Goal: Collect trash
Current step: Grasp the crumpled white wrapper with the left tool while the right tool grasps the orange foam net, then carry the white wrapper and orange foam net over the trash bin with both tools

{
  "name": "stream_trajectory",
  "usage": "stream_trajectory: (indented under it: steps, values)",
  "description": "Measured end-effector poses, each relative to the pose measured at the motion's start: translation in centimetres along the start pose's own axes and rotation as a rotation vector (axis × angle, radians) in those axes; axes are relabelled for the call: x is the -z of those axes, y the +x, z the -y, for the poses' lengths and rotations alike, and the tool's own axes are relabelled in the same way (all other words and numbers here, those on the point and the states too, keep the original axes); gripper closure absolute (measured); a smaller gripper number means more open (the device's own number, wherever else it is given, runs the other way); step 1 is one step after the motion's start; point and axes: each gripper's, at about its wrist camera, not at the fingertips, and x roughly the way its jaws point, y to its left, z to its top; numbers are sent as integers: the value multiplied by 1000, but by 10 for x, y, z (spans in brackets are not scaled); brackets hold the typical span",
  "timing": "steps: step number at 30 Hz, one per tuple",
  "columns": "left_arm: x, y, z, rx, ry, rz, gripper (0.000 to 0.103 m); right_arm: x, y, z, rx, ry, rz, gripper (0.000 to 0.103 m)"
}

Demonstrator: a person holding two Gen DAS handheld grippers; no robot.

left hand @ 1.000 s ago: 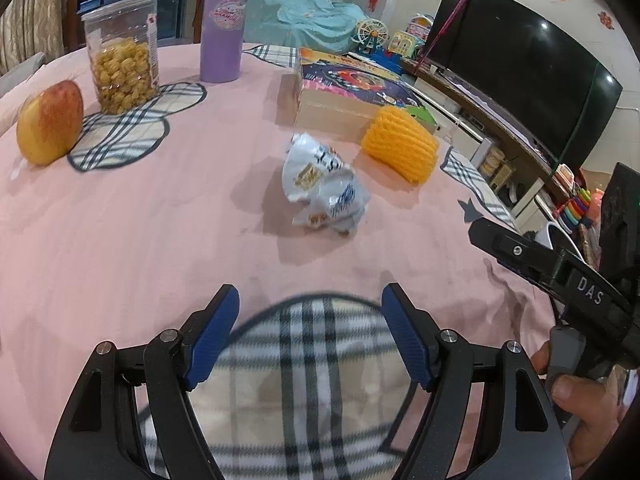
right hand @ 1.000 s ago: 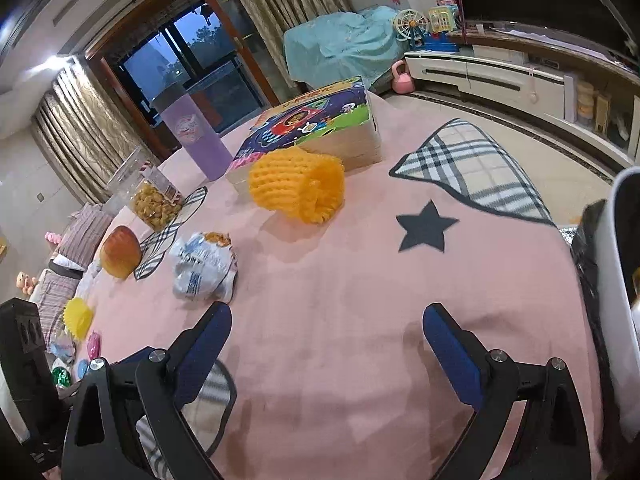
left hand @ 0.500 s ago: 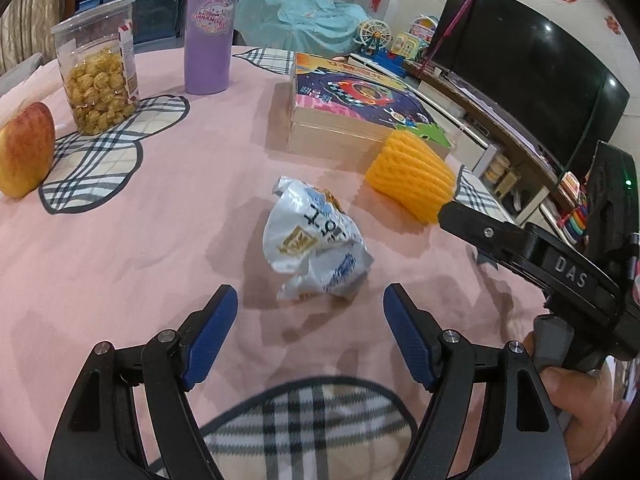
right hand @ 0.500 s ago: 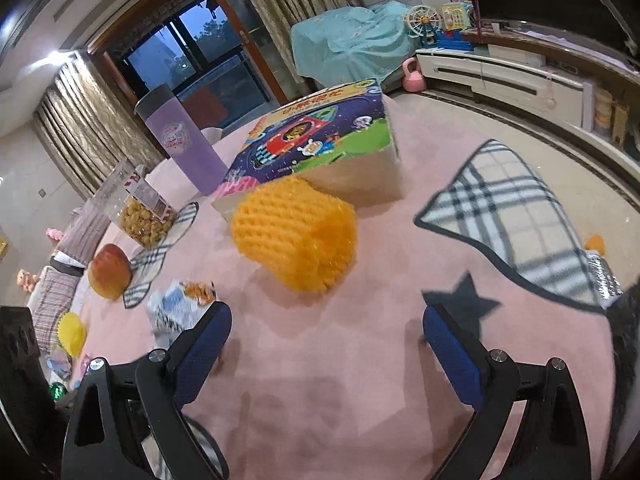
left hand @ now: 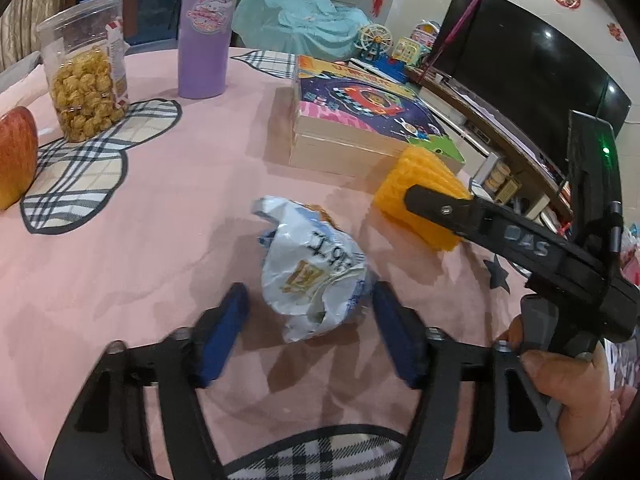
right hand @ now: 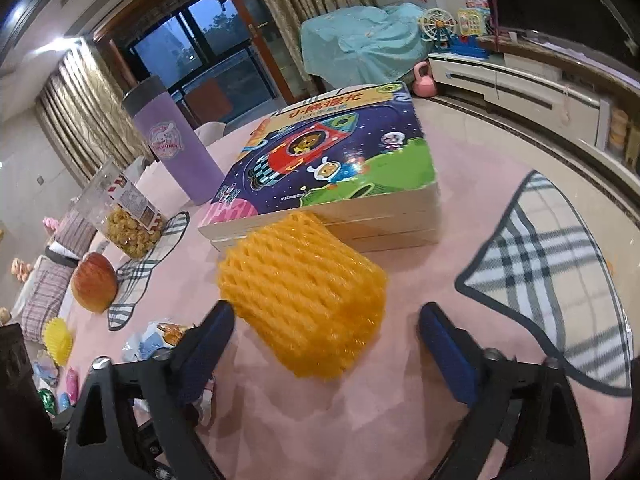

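A crumpled white and blue snack wrapper lies on the pink tablecloth. My left gripper is open, its blue pads on either side of the wrapper's near end. An orange foam fruit net lies in front of the picture book. My right gripper is open, its pads flanking the net's near end; its left pad touches or nearly touches the net. The net and the right gripper's body also show in the left wrist view. The wrapper shows partly at left in the right wrist view.
A picture book lies behind the net. A purple bottle, a jar of snacks and an apple stand at the back left. The table edge and a TV cabinet are to the right.
Both grippers moved forward. The left one has come around the wrapper, the right one around the orange net. Both stay open.
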Motion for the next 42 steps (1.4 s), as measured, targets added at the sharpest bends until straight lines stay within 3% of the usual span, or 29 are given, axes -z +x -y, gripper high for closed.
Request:
stream_trajectory:
  steps: [2, 5, 11, 27, 42]
  values:
    - [0, 0, 1, 14, 9, -3, 64, 1, 3, -1, -12, -6, -14, 40]
    - [1, -2, 6, 26, 31, 1, 75, 6, 0, -2, -14, -12, -13, 52]
    - [9, -13, 10, 38, 51, 9, 80, 18, -20, 4, -37, 25, -5, 67]
    - [52, -55, 25, 73, 69, -1, 80, 69, -90, 6, -59, 89, 27, 70]
    - [82, -88, 62, 131, 149, 5, 80, 111, -150, -3, -54, 102, 58, 70]
